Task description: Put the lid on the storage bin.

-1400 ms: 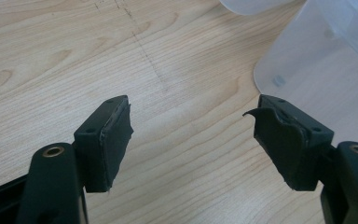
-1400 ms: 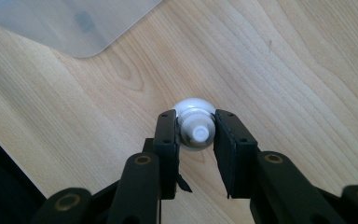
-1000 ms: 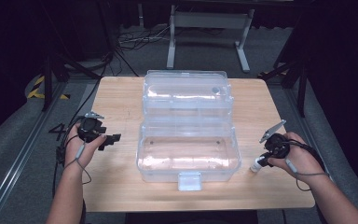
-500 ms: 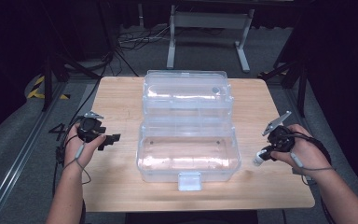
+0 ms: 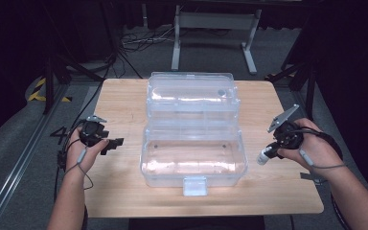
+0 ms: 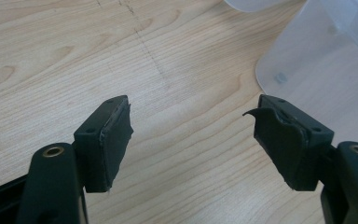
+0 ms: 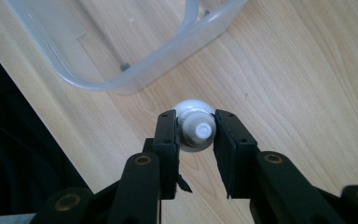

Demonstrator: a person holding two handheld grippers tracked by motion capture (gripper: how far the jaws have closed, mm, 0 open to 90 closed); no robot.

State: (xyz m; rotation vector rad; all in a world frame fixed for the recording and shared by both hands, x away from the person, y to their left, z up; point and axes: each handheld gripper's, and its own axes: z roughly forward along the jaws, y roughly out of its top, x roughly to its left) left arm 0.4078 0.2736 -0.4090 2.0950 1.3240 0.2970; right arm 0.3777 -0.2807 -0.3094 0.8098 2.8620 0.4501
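A clear plastic box [image 5: 145,152] stands open in the middle of the wooden table [image 5: 122,102], its lid [image 5: 191,94] leaning back behind it. My right gripper [image 5: 269,152] hovers just right of the box, shut on a small white bottle [image 5: 262,157]. In the right gripper view the pads of that gripper [image 7: 195,129] press on the bottle's neck [image 7: 194,111], seen end-on above the table, with a corner of the box [image 7: 121,84] beyond. My left gripper [image 5: 115,143] is held left of the box, open; nothing lies between the tips of this gripper [image 6: 193,135].
A latch tab [image 5: 194,186] sticks out from the box's front wall. Bare wood runs along the table's front edge [image 5: 201,206] and on both sides of the box. Metal stands and cables [image 5: 124,43] are on the dark floor behind.
My right hand has risen with the white bottle, lifting it off the table and a little farther back. The left hand and the box have stayed put.
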